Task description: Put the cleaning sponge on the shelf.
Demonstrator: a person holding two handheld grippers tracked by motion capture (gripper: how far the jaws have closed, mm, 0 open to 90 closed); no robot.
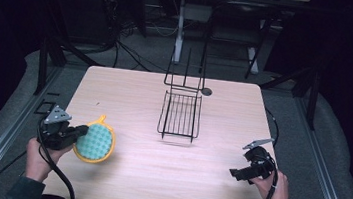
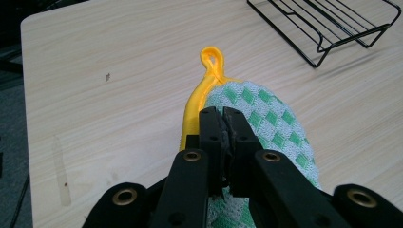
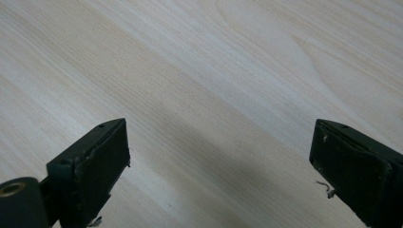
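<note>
A round pot holder (image 1: 95, 141) with a green-and-white checked face, a yellow rim and a yellow hanging loop (image 2: 212, 59) lies at the table's front left. My left gripper (image 1: 83, 130) is shut on its near edge. In the left gripper view the two black jaws (image 2: 223, 114) meet on the pot holder (image 2: 271, 118), pinching the cloth beside the yellow rim. My right gripper (image 1: 234, 173) is held near the table's front right. Its jaws (image 3: 218, 152) stand wide open over bare wood with nothing between them.
A black wire rack (image 1: 180, 115) with a tall upright back stands at the middle of the light wooden table (image 1: 130, 89); its front corner shows in the left gripper view (image 2: 332, 23). Dark floor, table legs and cables lie beyond the far edge.
</note>
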